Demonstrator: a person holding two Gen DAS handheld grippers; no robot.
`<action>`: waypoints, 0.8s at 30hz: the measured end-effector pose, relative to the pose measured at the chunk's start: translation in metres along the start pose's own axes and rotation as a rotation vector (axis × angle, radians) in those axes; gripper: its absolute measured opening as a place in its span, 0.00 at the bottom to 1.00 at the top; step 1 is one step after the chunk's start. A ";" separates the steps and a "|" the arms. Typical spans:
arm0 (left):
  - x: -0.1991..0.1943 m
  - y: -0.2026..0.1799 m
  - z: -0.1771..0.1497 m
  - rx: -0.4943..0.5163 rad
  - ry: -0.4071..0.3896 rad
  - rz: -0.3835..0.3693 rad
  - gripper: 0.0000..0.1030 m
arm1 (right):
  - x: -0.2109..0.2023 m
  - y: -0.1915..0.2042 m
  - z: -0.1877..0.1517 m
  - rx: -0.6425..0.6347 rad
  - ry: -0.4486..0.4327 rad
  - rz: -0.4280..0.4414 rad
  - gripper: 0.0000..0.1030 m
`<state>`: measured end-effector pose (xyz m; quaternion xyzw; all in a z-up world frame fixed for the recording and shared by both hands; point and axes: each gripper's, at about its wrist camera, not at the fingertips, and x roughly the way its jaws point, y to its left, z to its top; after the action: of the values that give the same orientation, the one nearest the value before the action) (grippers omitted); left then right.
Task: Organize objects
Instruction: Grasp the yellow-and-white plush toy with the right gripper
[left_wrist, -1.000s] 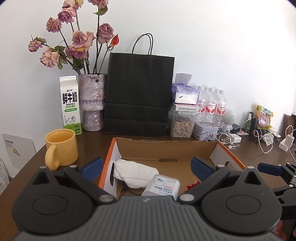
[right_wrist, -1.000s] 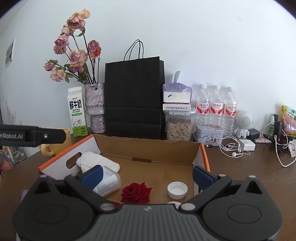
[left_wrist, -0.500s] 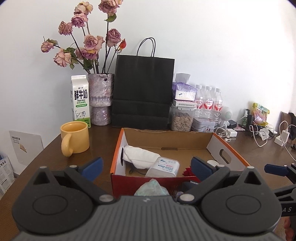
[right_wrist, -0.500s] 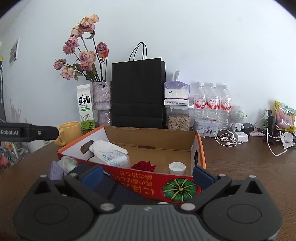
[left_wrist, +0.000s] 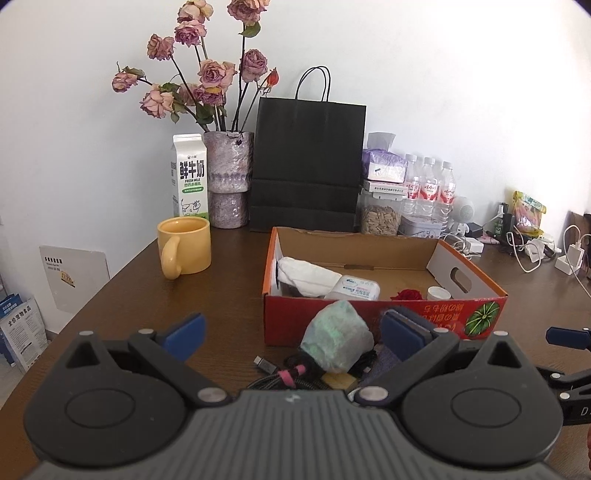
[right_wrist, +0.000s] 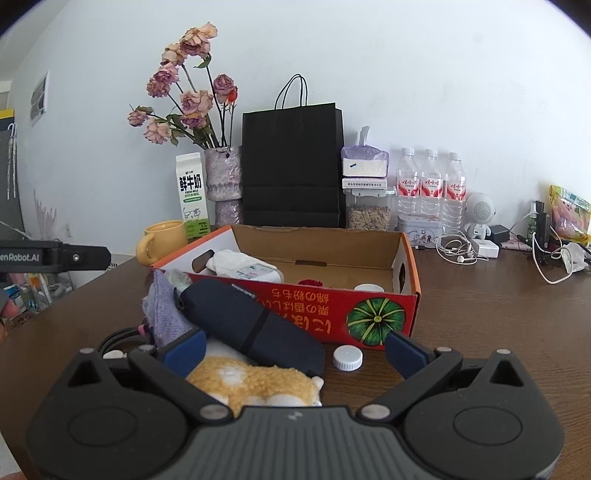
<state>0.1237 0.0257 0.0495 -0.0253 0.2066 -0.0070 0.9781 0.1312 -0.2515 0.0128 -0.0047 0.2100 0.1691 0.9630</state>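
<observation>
Box (right_wrist: 332, 310), red-orange cardboard, open top, holds white cloth (left_wrist: 306, 275), red rose (left_wrist: 406, 294); left gripper (left_wrist: 291, 332) and right gripper (right_wrist: 295, 349) both wide, empty.

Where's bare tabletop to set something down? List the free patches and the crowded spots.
Free: the brown table between the yellow mug and the cardboard box, and the tabletop right of the box up to the earphone cables. Crowded: the pile before the box, dark pouch and plush toy, and the back wall row.
</observation>
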 end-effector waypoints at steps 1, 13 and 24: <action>-0.002 0.002 -0.003 0.001 0.007 0.003 1.00 | -0.002 0.001 -0.002 0.002 0.004 0.003 1.00; -0.002 0.028 -0.033 -0.005 0.106 0.037 1.00 | -0.001 0.005 -0.023 0.030 0.081 0.045 1.00; 0.010 0.028 -0.039 -0.022 0.140 0.021 1.00 | 0.031 0.012 -0.019 0.070 0.159 0.089 1.00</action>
<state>0.1169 0.0518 0.0089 -0.0332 0.2750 0.0035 0.9609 0.1462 -0.2315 -0.0169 0.0247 0.2915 0.2035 0.9344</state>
